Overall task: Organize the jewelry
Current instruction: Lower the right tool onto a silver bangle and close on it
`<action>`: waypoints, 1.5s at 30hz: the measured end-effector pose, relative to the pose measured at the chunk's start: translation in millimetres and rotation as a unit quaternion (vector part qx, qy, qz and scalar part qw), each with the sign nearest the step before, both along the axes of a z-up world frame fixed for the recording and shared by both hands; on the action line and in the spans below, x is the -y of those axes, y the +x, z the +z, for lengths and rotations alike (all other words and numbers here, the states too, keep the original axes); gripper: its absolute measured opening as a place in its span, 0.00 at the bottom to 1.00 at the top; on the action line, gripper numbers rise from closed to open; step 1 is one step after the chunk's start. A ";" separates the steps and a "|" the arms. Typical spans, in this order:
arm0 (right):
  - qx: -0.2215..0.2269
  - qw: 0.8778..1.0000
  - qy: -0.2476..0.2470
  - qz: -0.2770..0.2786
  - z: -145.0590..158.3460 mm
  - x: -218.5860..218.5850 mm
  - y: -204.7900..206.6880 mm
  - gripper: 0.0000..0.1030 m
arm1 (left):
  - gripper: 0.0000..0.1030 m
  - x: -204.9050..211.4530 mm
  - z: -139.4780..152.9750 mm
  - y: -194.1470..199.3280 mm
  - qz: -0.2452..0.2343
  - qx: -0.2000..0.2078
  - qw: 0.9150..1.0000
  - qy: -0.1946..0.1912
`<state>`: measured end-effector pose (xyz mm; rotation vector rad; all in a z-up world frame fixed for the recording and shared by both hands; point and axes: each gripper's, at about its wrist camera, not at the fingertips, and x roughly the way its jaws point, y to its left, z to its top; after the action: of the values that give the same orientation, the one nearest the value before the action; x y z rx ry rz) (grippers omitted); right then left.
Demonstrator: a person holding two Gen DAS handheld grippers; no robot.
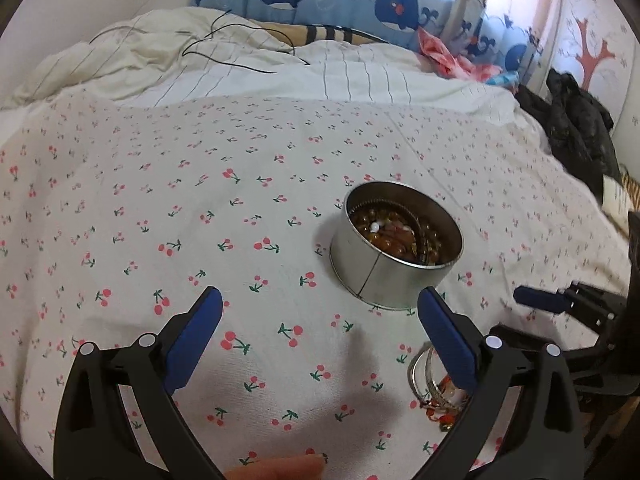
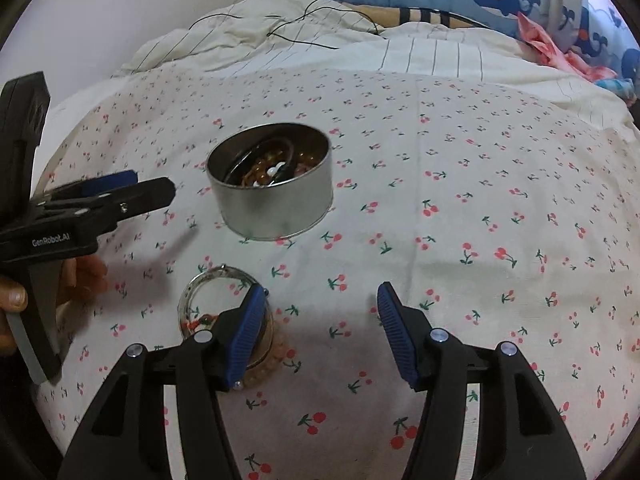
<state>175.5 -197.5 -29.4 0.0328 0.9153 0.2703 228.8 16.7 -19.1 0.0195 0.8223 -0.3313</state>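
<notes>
A round metal tin (image 1: 396,244) (image 2: 272,188) stands on the cherry-print bedsheet (image 1: 180,208), holding amber beads and other jewelry. My left gripper (image 1: 320,302) hovers open in front of and to the left of the tin, with nothing between its fingers. Silver bangles with a red-beaded piece (image 1: 426,380) (image 2: 204,292) lie on the sheet in front of the tin. My right gripper (image 2: 320,298) is open over bare sheet. Its left finger (image 2: 248,328) covers part of the bangles and a pale bead bracelet. In the right wrist view my left gripper (image 2: 156,186) comes in from the left edge.
A crumpled striped quilt (image 1: 160,56) with a black cable (image 1: 224,52) on it lies at the back of the bed. Dark clothing (image 1: 576,120) is piled at the right edge, pink cloth (image 1: 444,52) by the whale-print curtain (image 1: 392,4). A person's hand (image 2: 12,300) holds the left gripper.
</notes>
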 end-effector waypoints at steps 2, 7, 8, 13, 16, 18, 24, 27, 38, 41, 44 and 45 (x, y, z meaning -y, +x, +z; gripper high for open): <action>-0.002 1.000 -0.003 0.003 -2.0 -1.5 0.1 0.55 | 0.91 3.0 -1.6 -0.6 -0.007 -0.002 1.000 0.010; -0.011 0.999 -0.034 0.011 -8.0 -6.6 1.7 0.55 | 0.91 3.5 -4.3 0.5 -0.013 -0.016 1.000 0.015; -0.013 0.999 -0.036 0.015 -9.3 -8.1 1.9 0.55 | 0.91 2.8 -4.3 0.5 -0.012 -0.016 1.000 0.014; -0.019 0.999 -0.033 0.022 -11.6 -7.8 2.8 0.55 | 0.92 0.4 -5.8 1.9 -0.008 -0.024 1.000 0.006; -0.018 0.999 -0.039 0.025 -12.1 -9.1 3.6 0.55 | 0.92 0.1 -5.7 2.3 -0.006 -0.024 1.000 0.004; -0.017 0.998 -0.052 0.026 -14.0 -12.5 5.4 0.55 | 0.92 0.5 -6.1 2.5 -0.006 -0.024 1.000 0.006; -0.008 0.999 -0.043 0.030 -12.4 -18.1 10.5 0.57 | 0.92 2.1 -10.5 3.6 -0.007 -0.031 0.999 0.015; 0.019 0.999 0.010 0.041 4.0 -12.6 4.6 0.57 | 0.92 0.1 -9.2 4.9 -0.004 -0.034 0.999 0.011; 0.029 0.991 0.041 0.127 13.0 -36.5 -11.4 0.48 | 0.92 -17.0 -5.4 10.8 0.018 -0.050 0.998 -0.033; 0.034 0.983 0.029 0.177 14.4 -55.2 -22.1 0.42 | 0.91 -19.2 -7.4 12.6 0.025 -0.055 0.998 -0.030; 0.018 0.980 0.005 0.197 0.9 -74.3 -21.2 0.25 | 0.91 -18.9 -9.1 13.8 0.026 -0.060 0.997 -0.032; 0.014 0.980 0.001 0.197 -2.6 -77.6 -19.8 0.19 | 0.91 -18.7 -9.2 13.6 0.025 -0.060 0.997 -0.031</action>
<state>155.7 -119.9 -32.0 -0.1512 0.8894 0.6384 242.4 35.5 -28.3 -0.0786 0.9291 -0.3132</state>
